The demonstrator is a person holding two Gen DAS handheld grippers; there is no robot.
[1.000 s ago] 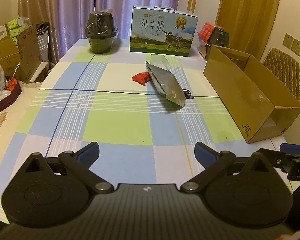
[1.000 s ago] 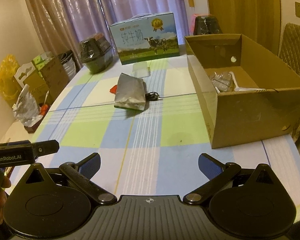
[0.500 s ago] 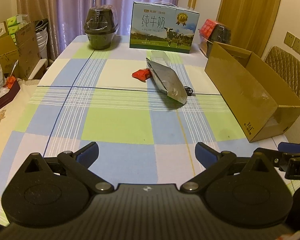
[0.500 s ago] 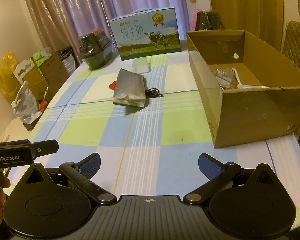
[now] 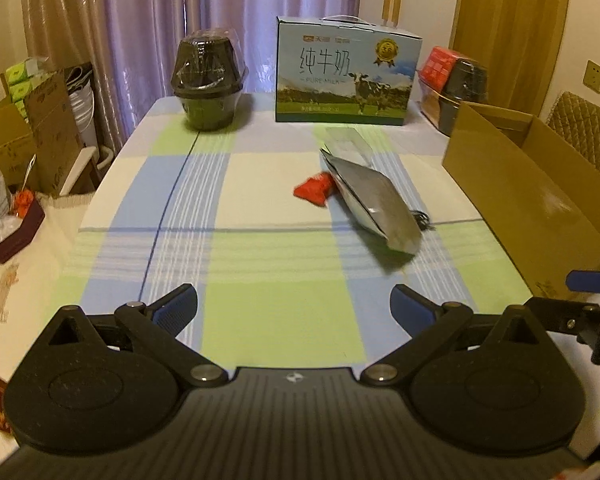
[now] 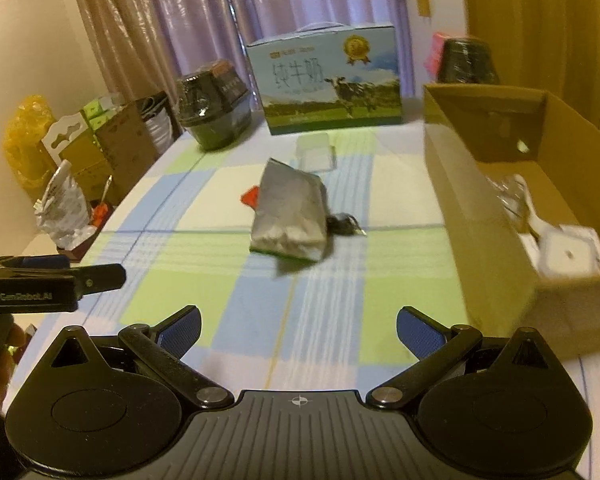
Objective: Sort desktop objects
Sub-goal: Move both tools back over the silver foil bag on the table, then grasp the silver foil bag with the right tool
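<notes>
A silver foil bag (image 5: 374, 200) (image 6: 291, 213) lies mid-table on the checked cloth. A small red packet (image 5: 313, 188) (image 6: 250, 197) pokes out at its left, a black cable (image 6: 343, 225) (image 5: 421, 219) at its right, and a clear plastic box (image 6: 315, 153) sits behind it. An open cardboard box (image 5: 532, 184) (image 6: 496, 216) stands on the right with white items (image 6: 564, 250) inside. My left gripper (image 5: 294, 308) and right gripper (image 6: 298, 330) hang open and empty over the near table, well short of the bag.
A milk carton case (image 5: 346, 80) (image 6: 326, 84) and a wrapped dark pot (image 5: 208, 80) (image 6: 214, 108) stand at the far edge. Another dark pot (image 5: 462, 92) is behind the cardboard box. Boxes and bags (image 6: 80, 168) crowd the floor left of the table.
Both grippers have moved forward along the table toward the foil bag, so it and the cardboard box appear nearer. Both stay open.
</notes>
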